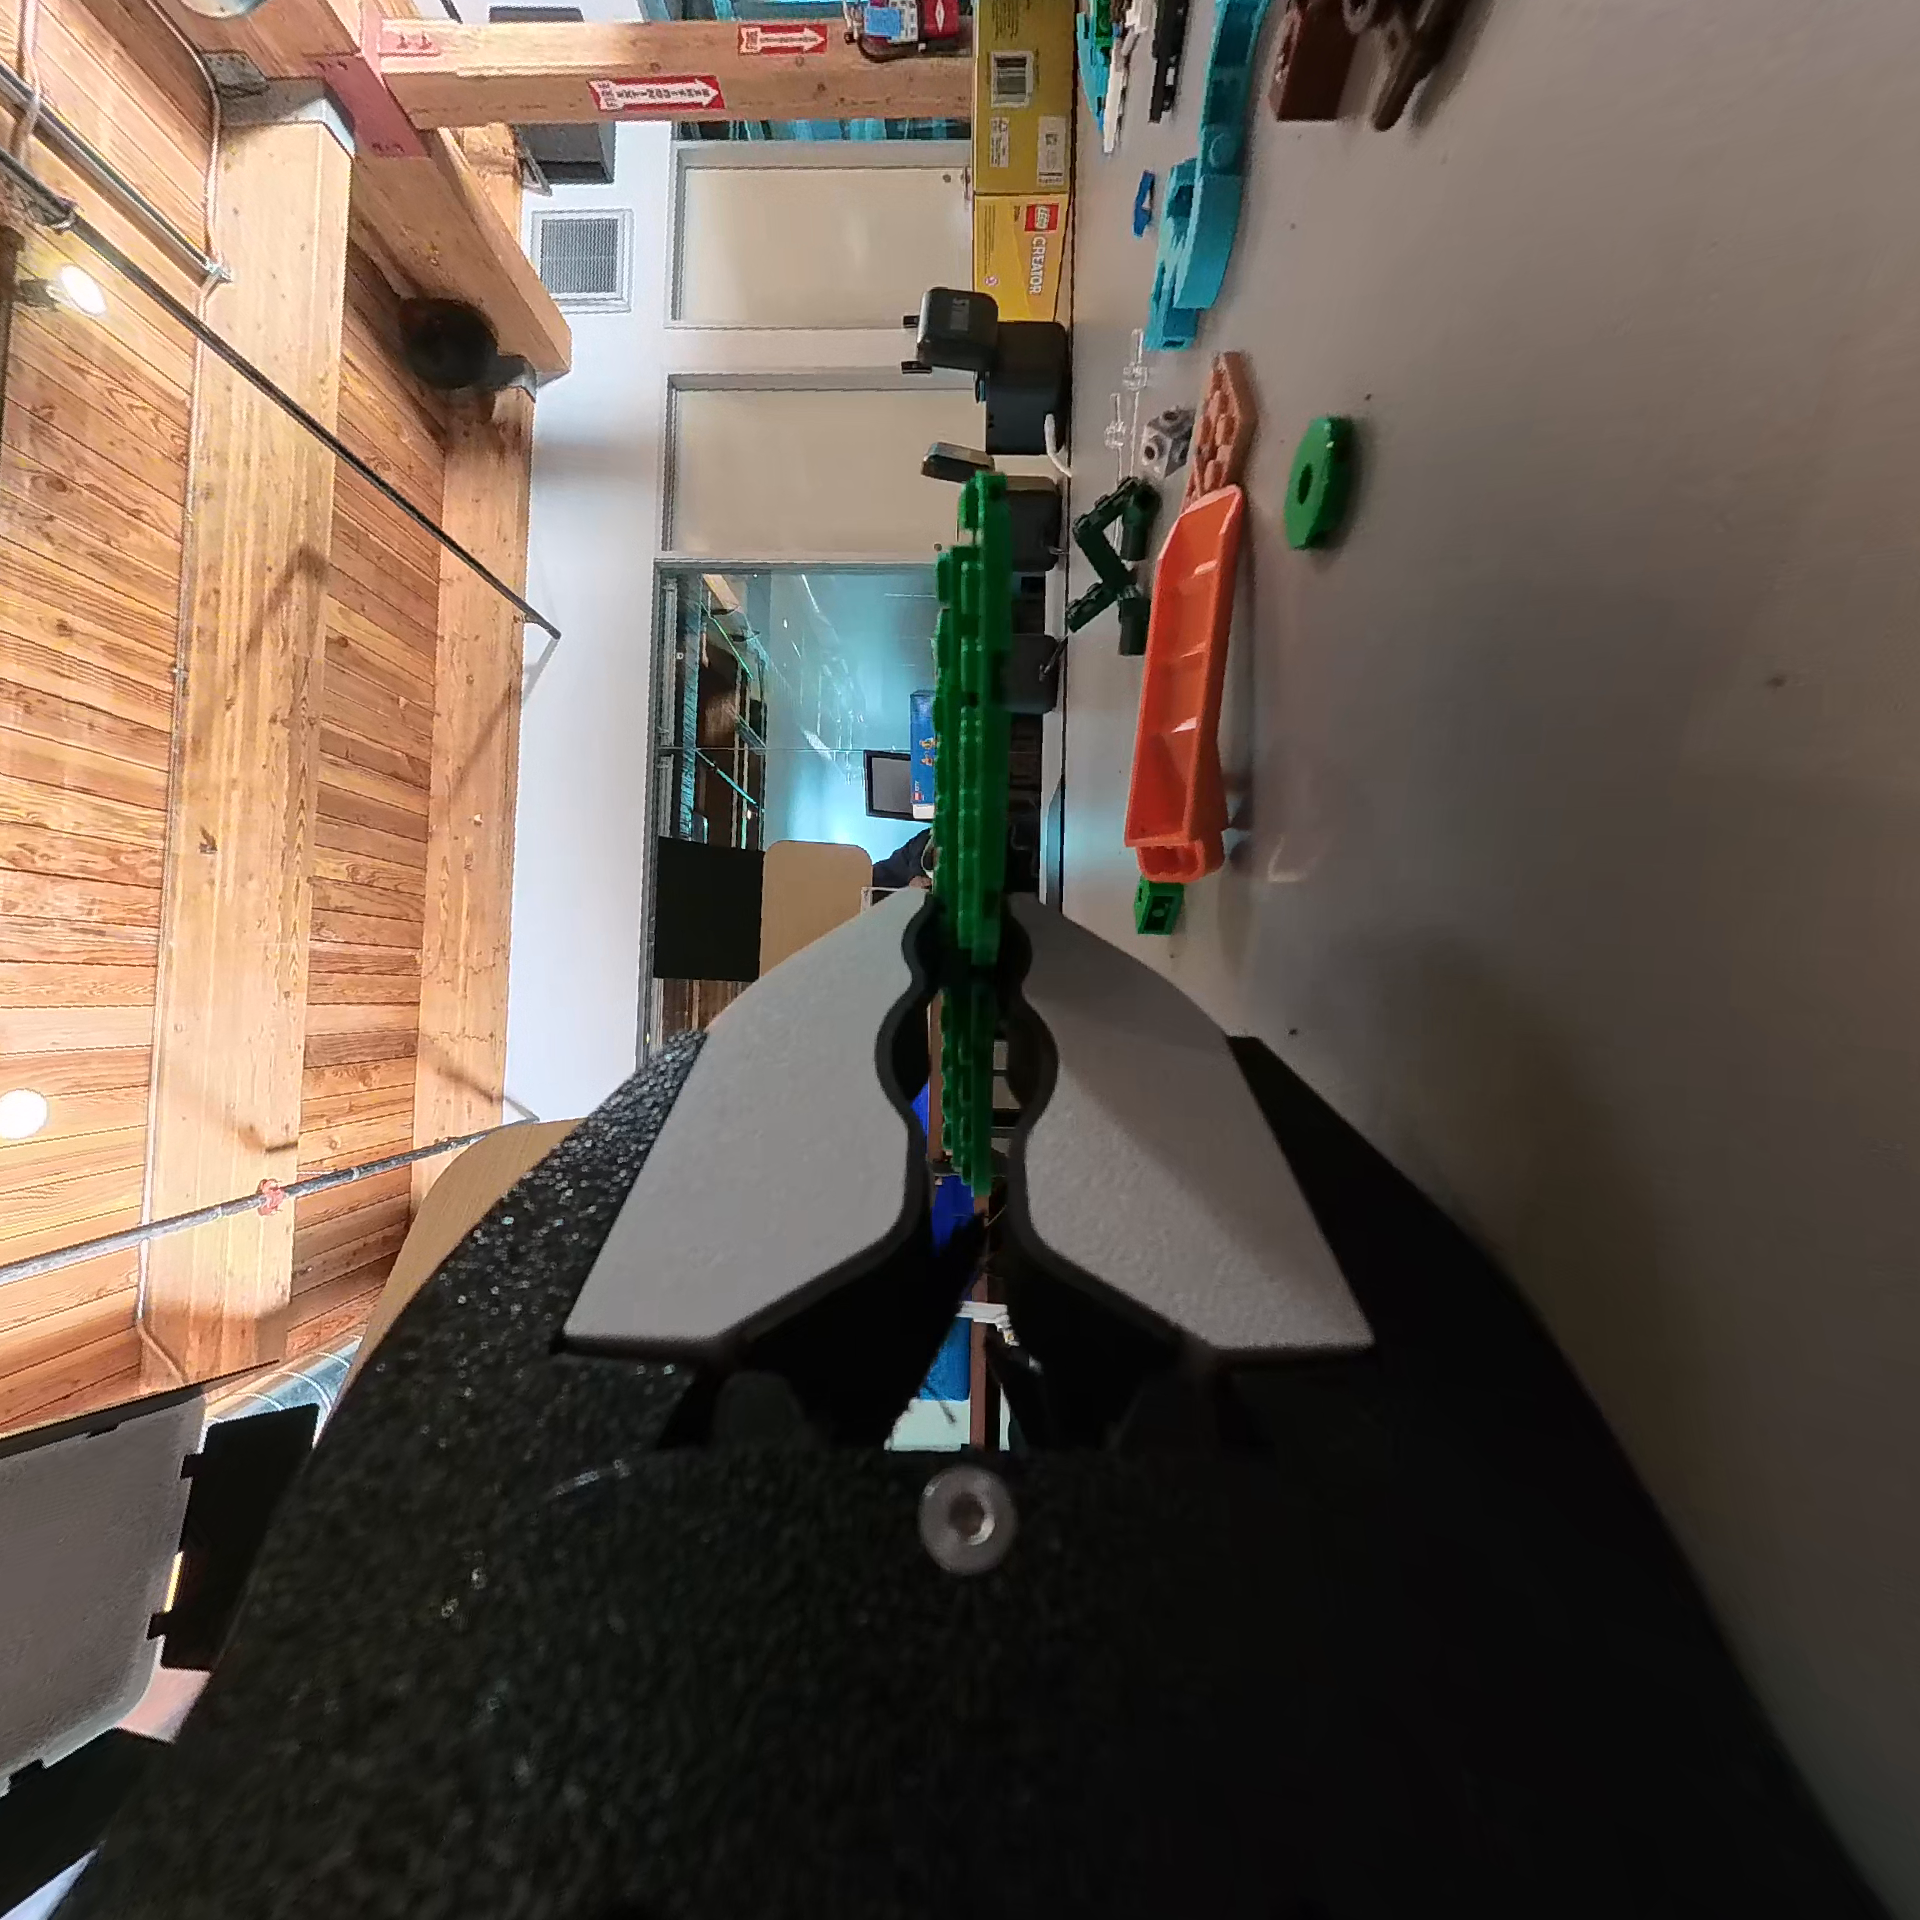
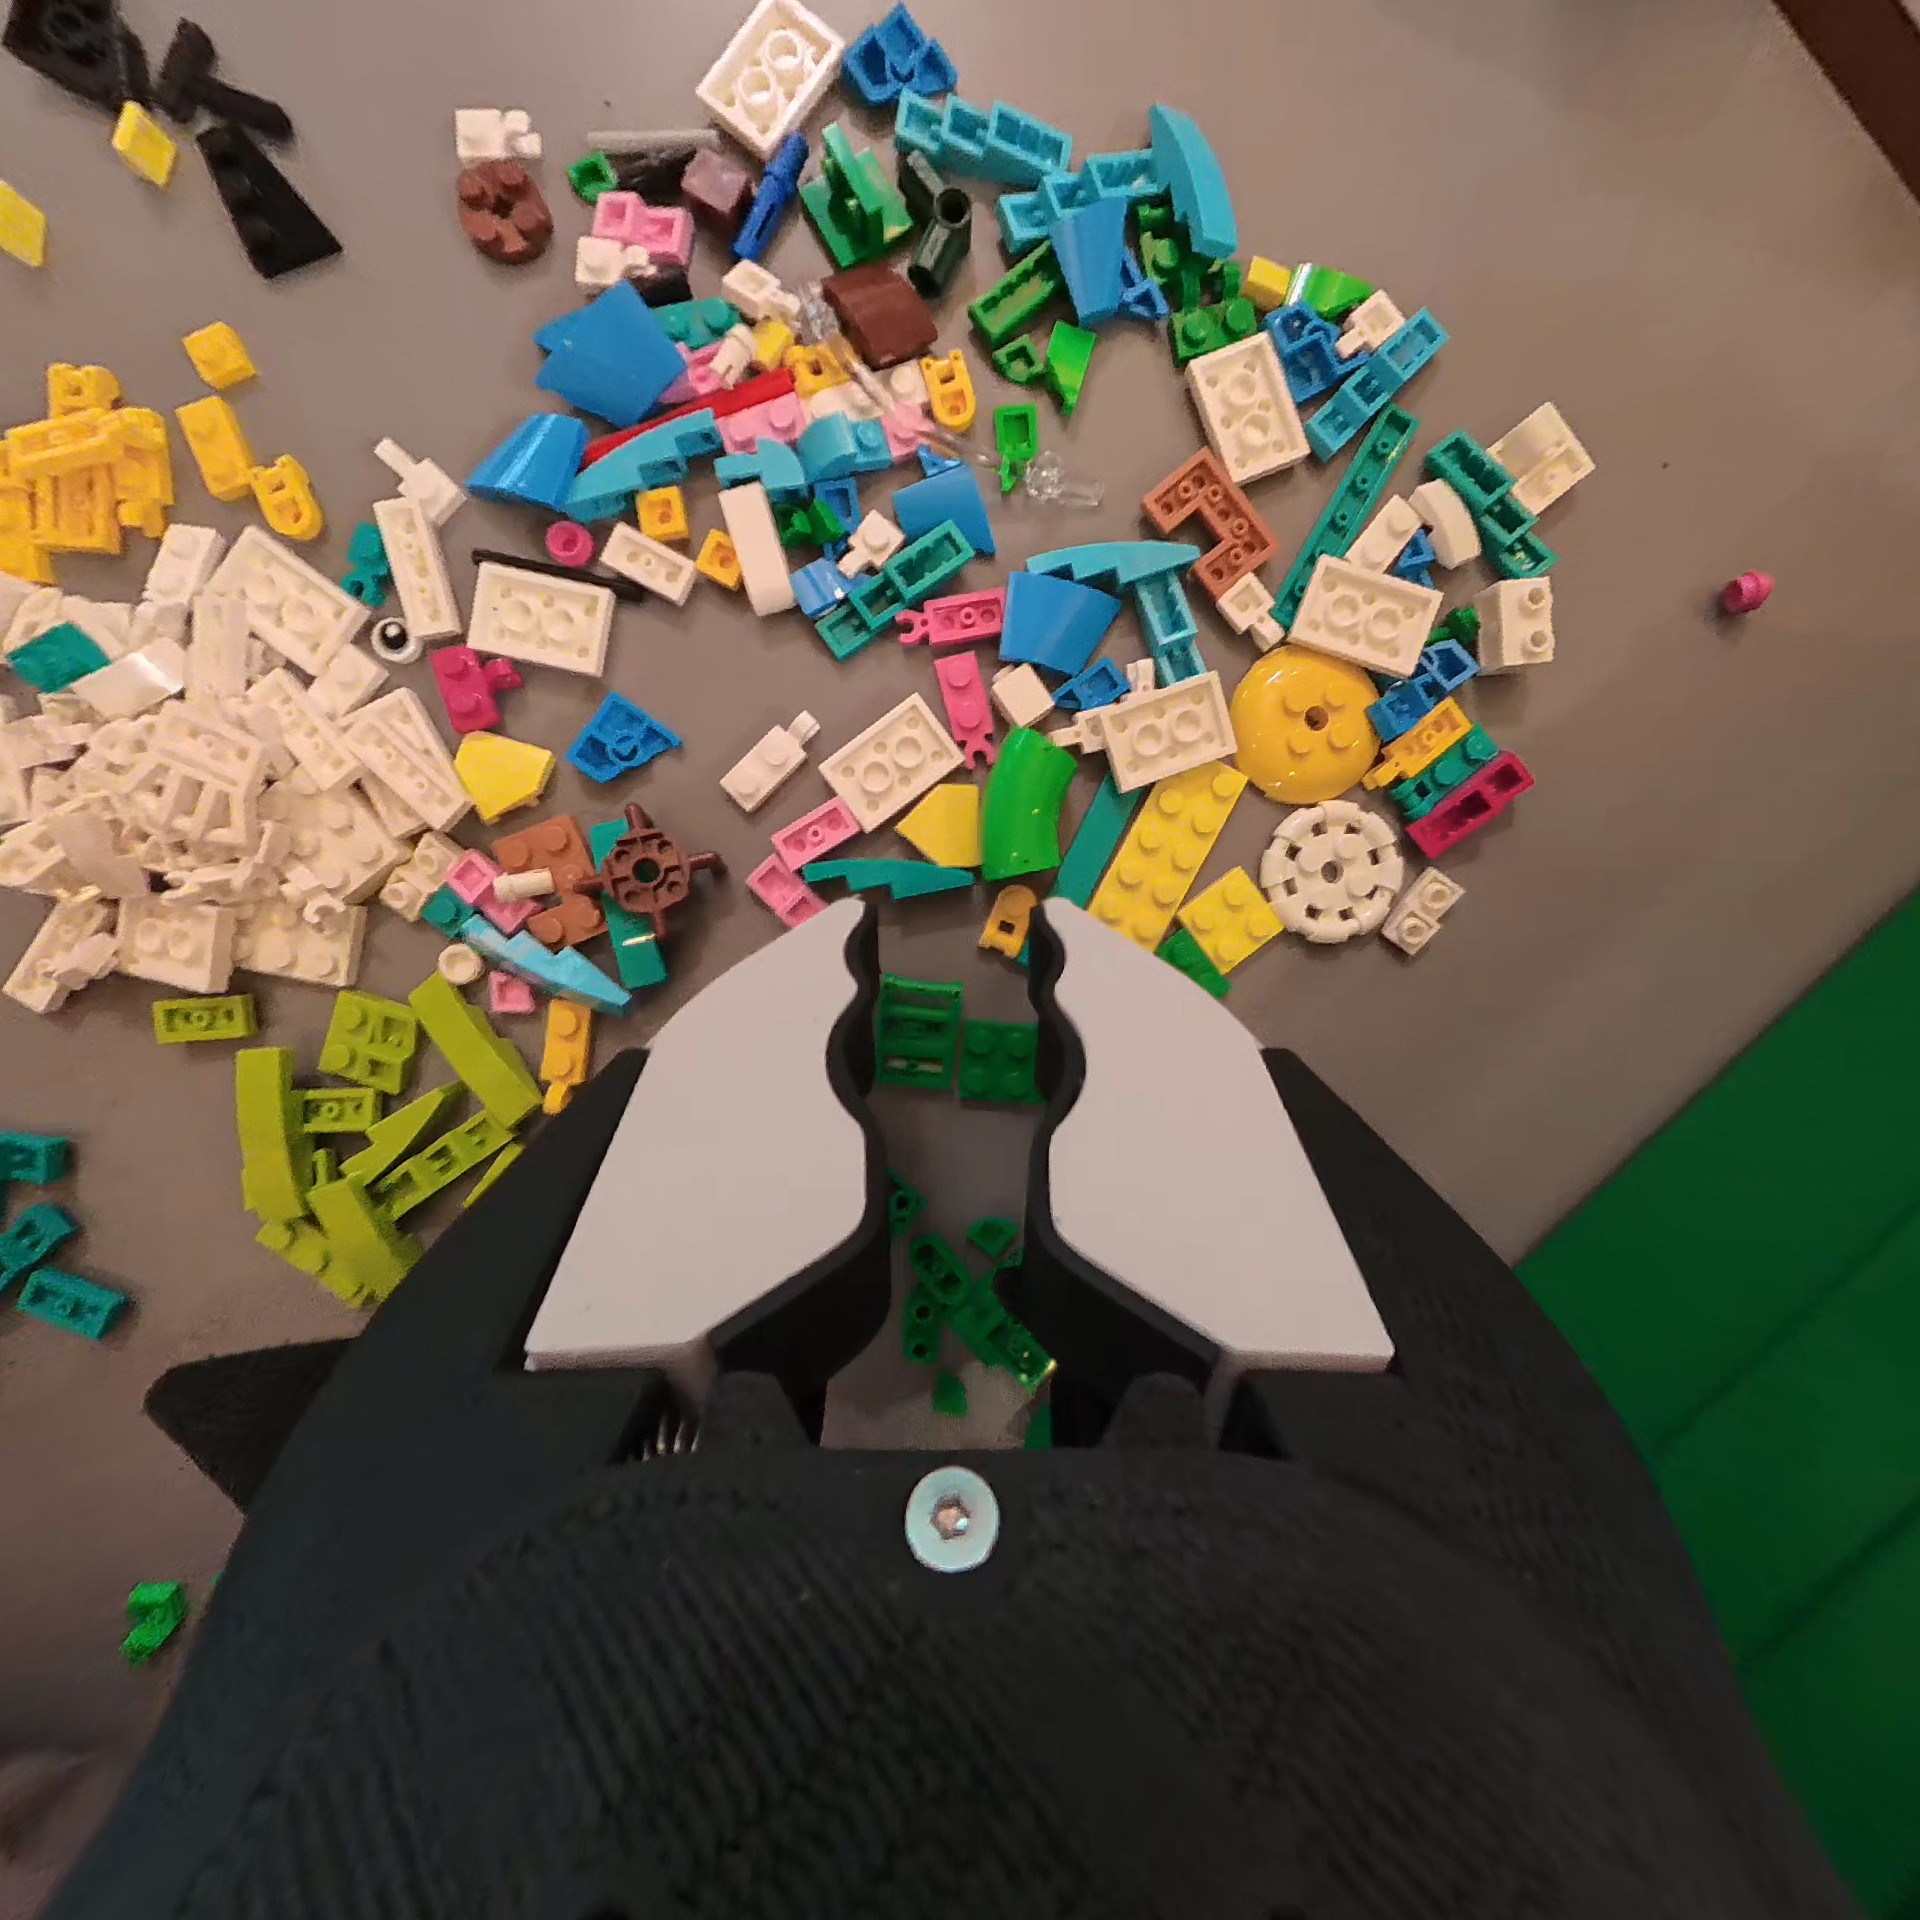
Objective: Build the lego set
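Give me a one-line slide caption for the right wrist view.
Open right gripper hovers over small green plates beside sorted loose Lego pieces on a grey table.

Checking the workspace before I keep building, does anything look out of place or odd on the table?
One small magenta round piece sits alone on the grey table, apart from the main brick pile, as if it rolled off. Otherwise only loose bricks; the left claw holds a green plate assembly edge-on.

Left wrist view bright, ceiling spots (image 1: 78,289) glaring, strong fisheye bend at edges, orange piece (image 1: 1184,686) casts soft shadow. Right wrist view evenly lit, worktop (image 2: 1558,208) warm-toned, corner bricks blurred, centre sharp.
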Motion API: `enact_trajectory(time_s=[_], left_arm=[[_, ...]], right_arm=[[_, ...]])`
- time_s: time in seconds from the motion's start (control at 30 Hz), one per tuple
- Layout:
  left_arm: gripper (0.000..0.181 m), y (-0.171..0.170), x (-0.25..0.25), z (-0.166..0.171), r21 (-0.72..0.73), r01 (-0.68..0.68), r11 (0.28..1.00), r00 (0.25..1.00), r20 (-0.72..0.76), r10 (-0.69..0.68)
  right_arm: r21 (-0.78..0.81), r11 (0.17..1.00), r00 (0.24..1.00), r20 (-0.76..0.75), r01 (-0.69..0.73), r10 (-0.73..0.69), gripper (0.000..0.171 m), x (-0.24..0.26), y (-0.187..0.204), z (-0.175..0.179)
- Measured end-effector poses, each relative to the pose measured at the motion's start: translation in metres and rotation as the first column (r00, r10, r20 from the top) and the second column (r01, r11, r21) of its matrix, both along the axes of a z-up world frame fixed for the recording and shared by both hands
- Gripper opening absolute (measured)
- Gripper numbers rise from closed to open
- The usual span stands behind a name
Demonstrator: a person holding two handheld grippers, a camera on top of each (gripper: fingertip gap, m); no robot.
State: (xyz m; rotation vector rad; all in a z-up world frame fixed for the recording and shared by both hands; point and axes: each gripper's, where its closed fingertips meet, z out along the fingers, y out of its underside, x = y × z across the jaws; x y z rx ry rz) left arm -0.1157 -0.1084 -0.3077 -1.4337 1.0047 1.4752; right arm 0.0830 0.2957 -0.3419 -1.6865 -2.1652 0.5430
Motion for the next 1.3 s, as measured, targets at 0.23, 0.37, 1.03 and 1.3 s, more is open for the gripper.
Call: enact_trajectory(time_s=[0.23,0.37,1.03,1.3], left_arm=[[0.009,0.0,0.0,0.0,-0.001,-0.001,1.0,1.0,0.002,0.001],[0.009,0.0,0.0,0.0,-0.001,-0.001,1.0,1.0,0.001,0.001],[0.009,0.0,-0.001,0.0,-0.003,-0.002,1.0,1.0,-0.002,0.002],[0.008,0.0,-0.001,0.0,-0.004,-0.001,1.0,1.0,0.002,0.001]], right_arm=[[-0.13,0.985,0.993,0.029,-0.11,0.114,0.021,0.008,-0.035,0.006],[-0.091,0.984,0.987,0.016,-0.156,0.158,0.019,-0.001,-0.044,0.008],[-0.02,1.0,0.979,-0.202,-0.019,0.014,0.034,-0.065,-0.032,0.009],[-0.064,0.998,0.989,-0.147,-0.027,0.017,0.035,-0.064,-0.037,-0.007]])
